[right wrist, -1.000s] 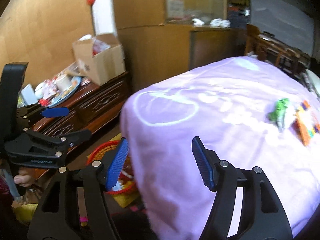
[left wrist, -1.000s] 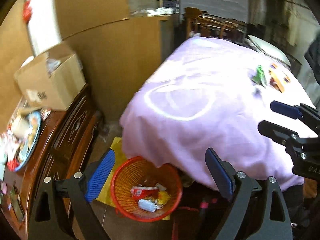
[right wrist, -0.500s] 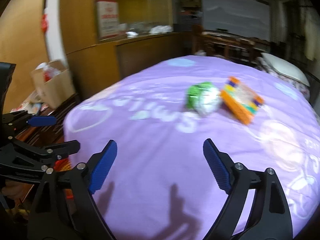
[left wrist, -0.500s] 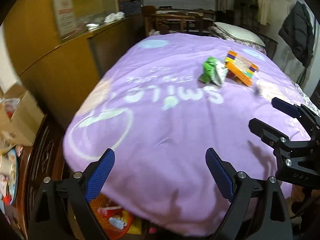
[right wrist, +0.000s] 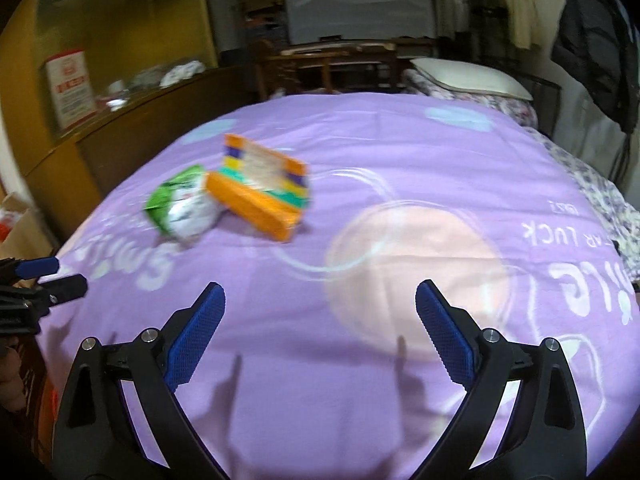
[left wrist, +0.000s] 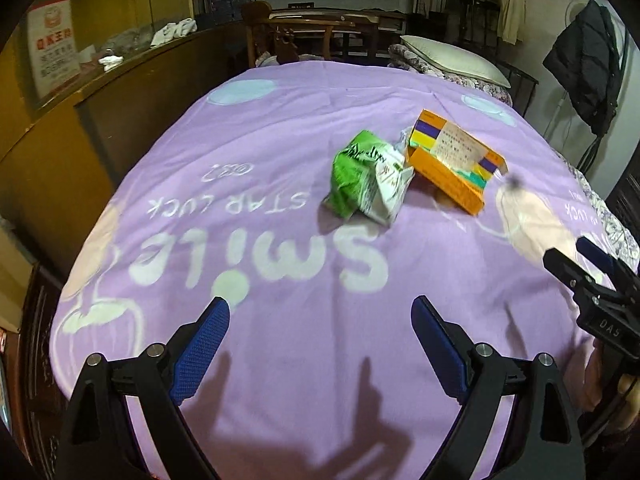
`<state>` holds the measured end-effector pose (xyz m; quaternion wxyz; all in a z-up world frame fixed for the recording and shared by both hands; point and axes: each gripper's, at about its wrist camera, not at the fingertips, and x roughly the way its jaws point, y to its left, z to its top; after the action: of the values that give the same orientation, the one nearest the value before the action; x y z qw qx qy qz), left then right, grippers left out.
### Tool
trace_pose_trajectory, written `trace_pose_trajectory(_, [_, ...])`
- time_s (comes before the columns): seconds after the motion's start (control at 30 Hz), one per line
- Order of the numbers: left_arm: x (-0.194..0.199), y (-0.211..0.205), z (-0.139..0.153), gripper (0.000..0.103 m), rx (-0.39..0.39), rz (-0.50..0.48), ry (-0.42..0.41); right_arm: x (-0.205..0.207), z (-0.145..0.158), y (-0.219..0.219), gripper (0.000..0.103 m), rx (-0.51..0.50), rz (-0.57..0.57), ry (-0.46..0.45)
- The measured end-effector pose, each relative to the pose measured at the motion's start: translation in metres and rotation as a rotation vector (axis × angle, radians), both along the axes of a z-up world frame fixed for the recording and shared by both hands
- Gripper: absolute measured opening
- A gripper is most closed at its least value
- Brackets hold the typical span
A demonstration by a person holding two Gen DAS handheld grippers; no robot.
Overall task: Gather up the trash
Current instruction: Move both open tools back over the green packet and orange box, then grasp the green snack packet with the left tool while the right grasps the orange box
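A crumpled green and white wrapper (left wrist: pixel 368 176) (right wrist: pixel 182 204) lies on the purple bedspread (left wrist: pixel 280 360), touching an orange cardboard box (left wrist: pixel 452 160) (right wrist: pixel 260 188) with coloured stripes. My left gripper (left wrist: pixel 318 308) hovers open over the near part of the bed, well short of the wrapper, with nothing between its blue pads. My right gripper (right wrist: pixel 320 290) is to its right, its jaws opening and empty, the box ahead and to its left. Each gripper shows at the edge of the other's view: the right gripper (left wrist: pixel 588 264), the left gripper (right wrist: pixel 48 276).
A pillow (left wrist: pixel 452 60) lies at the head of the bed. A wooden cabinet (left wrist: pixel 80 128) runs along the left side, dark wooden furniture (left wrist: pixel 320 36) stands behind the bed, and a dark jacket (left wrist: pixel 588 64) hangs at the right.
Both grippers swung from the bed's edge and the orange floor basket up over the bed top. The wrapper and box are now nearer. The right jaws widened.
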<state>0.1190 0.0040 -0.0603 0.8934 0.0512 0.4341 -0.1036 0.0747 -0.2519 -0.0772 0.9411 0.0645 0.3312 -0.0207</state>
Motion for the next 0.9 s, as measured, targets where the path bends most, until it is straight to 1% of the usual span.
trace_pose_trajectory(0.2, [0.027,-0.017,-0.008,0.090,0.013,-0.018,0.005,0.021,-0.019,-0.019,0.093,0.009,-0.049,0.037])
trace_pose_trajectory(0.3, [0.037,-0.017,-0.010,0.090,0.000,-0.026,0.003,0.034,-0.033,-0.022,0.093,0.054,-0.047,0.117])
trace_pose_trajectory(0.37, [0.042,-0.014,-0.011,0.090,-0.021,-0.029,0.000,0.038,-0.037,-0.024,0.093,0.066,-0.055,0.143])
trace_pose_trajectory(0.47, [0.051,-0.009,-0.015,0.090,-0.057,-0.042,0.016,0.040,-0.039,-0.023,0.096,0.076,-0.046,0.152])
trace_pose_trajectory(0.63, [0.068,-0.010,-0.024,0.090,-0.097,-0.059,0.035,0.043,-0.043,-0.016,0.097,0.038,-0.049,0.179])
trace_pose_trajectory(0.77, [0.085,-0.021,-0.022,0.090,-0.138,-0.080,0.020,0.045,-0.044,-0.013,0.097,0.020,-0.049,0.188])
trace_pose_trajectory(0.83, [0.098,-0.032,-0.026,0.090,-0.131,-0.100,0.027,0.045,-0.044,-0.013,0.097,0.022,-0.049,0.187])
trace_pose_trajectory(0.9, [0.112,-0.043,-0.035,0.090,-0.107,-0.104,0.033,0.045,-0.043,-0.013,0.097,0.023,-0.049,0.187])
